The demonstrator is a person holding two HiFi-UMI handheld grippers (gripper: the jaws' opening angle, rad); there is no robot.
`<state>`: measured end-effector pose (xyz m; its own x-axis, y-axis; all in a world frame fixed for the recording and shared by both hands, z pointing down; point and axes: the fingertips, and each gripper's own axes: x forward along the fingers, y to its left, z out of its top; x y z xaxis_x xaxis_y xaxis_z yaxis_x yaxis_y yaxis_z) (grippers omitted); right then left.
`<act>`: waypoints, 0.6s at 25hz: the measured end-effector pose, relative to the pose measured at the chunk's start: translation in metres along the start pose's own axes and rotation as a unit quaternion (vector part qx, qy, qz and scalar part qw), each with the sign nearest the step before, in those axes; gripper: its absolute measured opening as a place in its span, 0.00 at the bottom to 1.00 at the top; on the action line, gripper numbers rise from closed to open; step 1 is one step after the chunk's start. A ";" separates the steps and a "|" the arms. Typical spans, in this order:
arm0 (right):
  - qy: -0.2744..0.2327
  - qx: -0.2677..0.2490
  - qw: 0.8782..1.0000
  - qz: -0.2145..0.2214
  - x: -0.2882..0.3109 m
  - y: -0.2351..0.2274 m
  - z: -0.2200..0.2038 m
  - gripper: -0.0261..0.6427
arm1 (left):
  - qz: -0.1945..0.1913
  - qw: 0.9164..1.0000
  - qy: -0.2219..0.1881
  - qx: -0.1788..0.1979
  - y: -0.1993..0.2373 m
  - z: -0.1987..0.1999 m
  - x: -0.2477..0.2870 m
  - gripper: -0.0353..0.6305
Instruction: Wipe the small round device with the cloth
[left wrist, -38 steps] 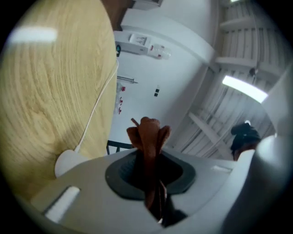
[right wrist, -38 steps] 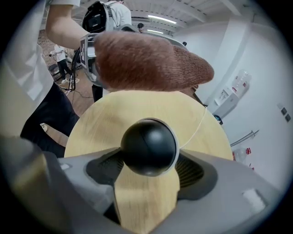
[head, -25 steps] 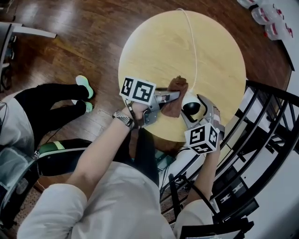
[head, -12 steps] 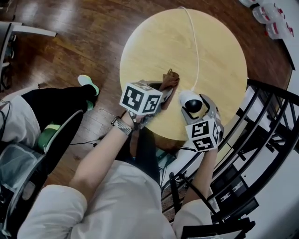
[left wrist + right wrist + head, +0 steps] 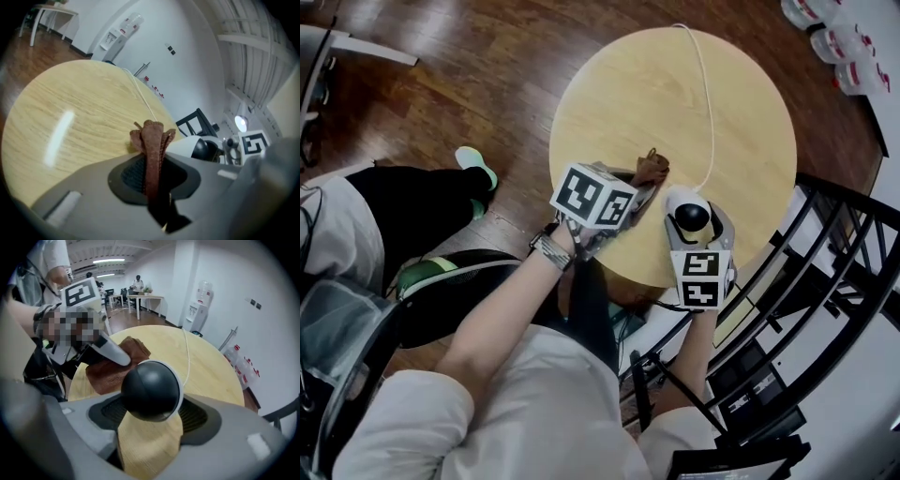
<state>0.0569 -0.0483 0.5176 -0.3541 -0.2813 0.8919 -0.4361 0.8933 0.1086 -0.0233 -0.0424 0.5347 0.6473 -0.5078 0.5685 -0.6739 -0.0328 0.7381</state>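
The left gripper [image 5: 639, 192] is clamped on the brown cloth [image 5: 152, 150], which projects past the jaw tips over the round wooden table [image 5: 619, 103]. The right gripper [image 5: 695, 228] grips the small round device [image 5: 151, 391] — white shell, black dome — near the table's edge, just beside the cloth. A white cable [image 5: 709, 103] crosses the tabletop. The marker cube [image 5: 595, 197] hides most of the cloth from above. A black metal frame [image 5: 834, 244] adjoins the table.
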 end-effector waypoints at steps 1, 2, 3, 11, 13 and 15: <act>-0.005 -0.036 0.999 0.000 -0.003 -0.001 0.001 0.54 | -0.004 1.000 0.003 -0.005 0.000 0.001 0.002 0.15; -0.011 -0.078 0.997 -0.003 -0.006 -0.001 0.002 0.54 | -0.004 1.000 0.006 -0.007 0.001 0.002 0.003 0.15; -0.018 -0.120 0.993 -0.006 -0.009 -0.001 0.003 0.54 | 0.000 1.000 0.007 -0.007 0.001 0.002 0.004 0.15; -0.038 -0.189 0.981 0.034 -0.004 -0.003 0.002 0.55 | -0.005 1.000 0.024 -0.009 -0.010 -0.002 0.036 0.15; -0.036 -0.183 0.982 0.031 -0.005 -0.004 0.002 0.55 | -0.017 0.999 0.018 -0.024 -0.015 0.000 0.038 0.15; -0.038 -0.178 0.983 0.028 -0.004 -0.004 0.003 0.55 | -0.037 0.998 0.009 -0.048 -0.019 0.003 0.036 0.15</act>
<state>0.0575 -0.0518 0.5117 -0.4356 -0.2421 0.8670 -0.1024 0.9702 0.2194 0.0119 -0.0625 0.5397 0.7002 -0.4919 0.5174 -0.5881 0.0134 0.8087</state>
